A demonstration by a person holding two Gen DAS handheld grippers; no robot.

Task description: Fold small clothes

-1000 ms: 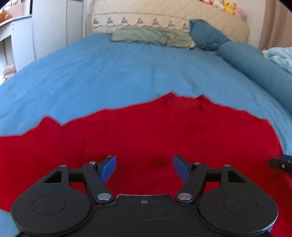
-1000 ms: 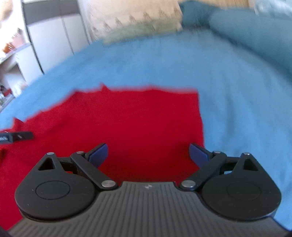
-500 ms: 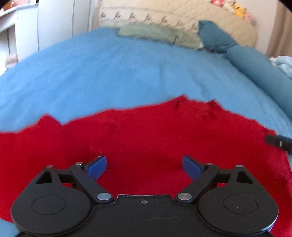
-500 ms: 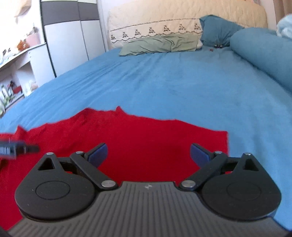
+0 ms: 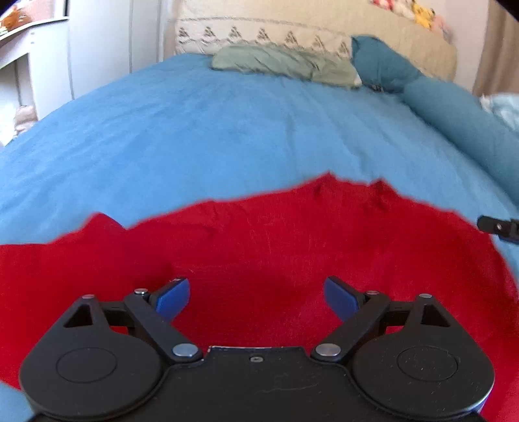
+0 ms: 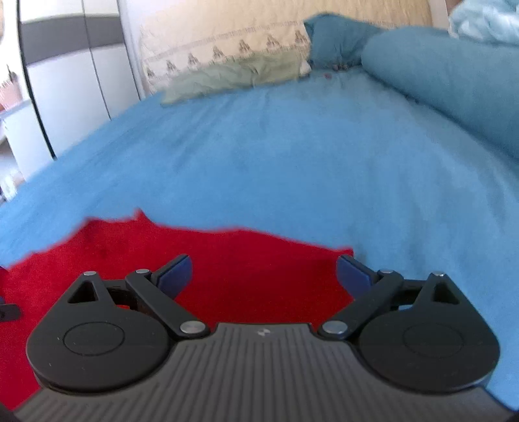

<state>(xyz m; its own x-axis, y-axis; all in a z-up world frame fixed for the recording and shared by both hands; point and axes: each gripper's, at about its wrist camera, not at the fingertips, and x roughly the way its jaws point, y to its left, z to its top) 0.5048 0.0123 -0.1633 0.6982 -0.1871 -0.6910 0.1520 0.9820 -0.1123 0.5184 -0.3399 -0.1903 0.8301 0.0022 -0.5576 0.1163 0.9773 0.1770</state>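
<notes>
A red garment point(image 5: 259, 246) lies flat on the blue bedspread point(image 5: 227, 136). In the left wrist view it fills the lower half; my left gripper point(image 5: 256, 297) is open just above its near part, holding nothing. In the right wrist view the garment point(image 6: 233, 269) shows its right portion, with its right corner beside the right fingertip. My right gripper point(image 6: 263, 271) is open over that edge and empty. A black tip of the right gripper point(image 5: 498, 225) shows at the left wrist view's right edge.
A green pillow point(image 5: 285, 63) and a teal cushion point(image 5: 382, 66) lie at the beige headboard point(image 5: 308, 29). A long teal bolster point(image 5: 467, 126) runs along the right side. White cabinets point(image 6: 74, 81) stand to the left of the bed.
My left gripper's jaws have opened wider. Both grippers have drawn back and tilted, so less of the red garment shows in the right wrist view.
</notes>
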